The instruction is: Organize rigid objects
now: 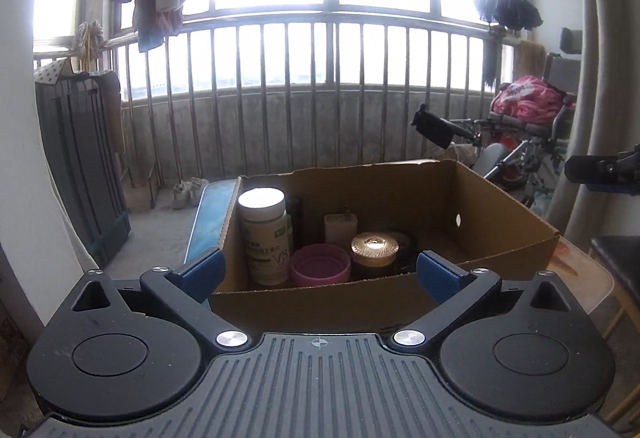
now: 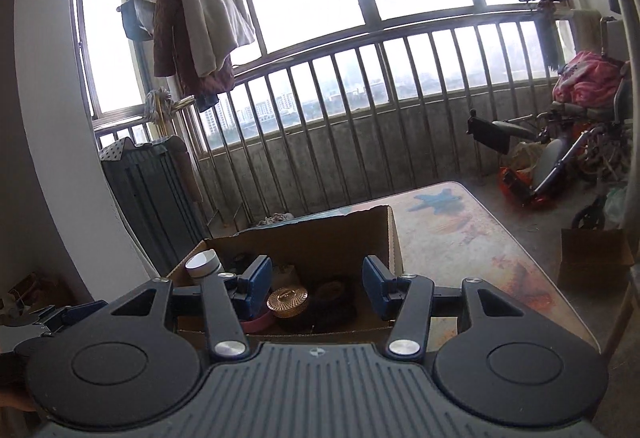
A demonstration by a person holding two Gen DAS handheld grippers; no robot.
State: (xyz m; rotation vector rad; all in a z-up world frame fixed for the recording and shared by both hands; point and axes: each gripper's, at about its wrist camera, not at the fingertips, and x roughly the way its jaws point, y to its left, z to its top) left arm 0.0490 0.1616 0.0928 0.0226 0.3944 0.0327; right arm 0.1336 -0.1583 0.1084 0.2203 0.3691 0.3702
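With both grippers empty, left gripper (image 1: 320, 270) spread wide, right gripper (image 2: 316, 284) half apart, and jars, bottle (image 1: 266, 238) + gold-lid tin (image 1: 375, 248) packed near-left in cardboard box (image 1: 504, 234), looks like between picks; next needs locating another loose item.

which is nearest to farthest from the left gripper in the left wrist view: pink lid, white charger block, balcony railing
From the left gripper:
1. pink lid, front of the cardboard box
2. white charger block, further back in the box
3. balcony railing, well beyond the box
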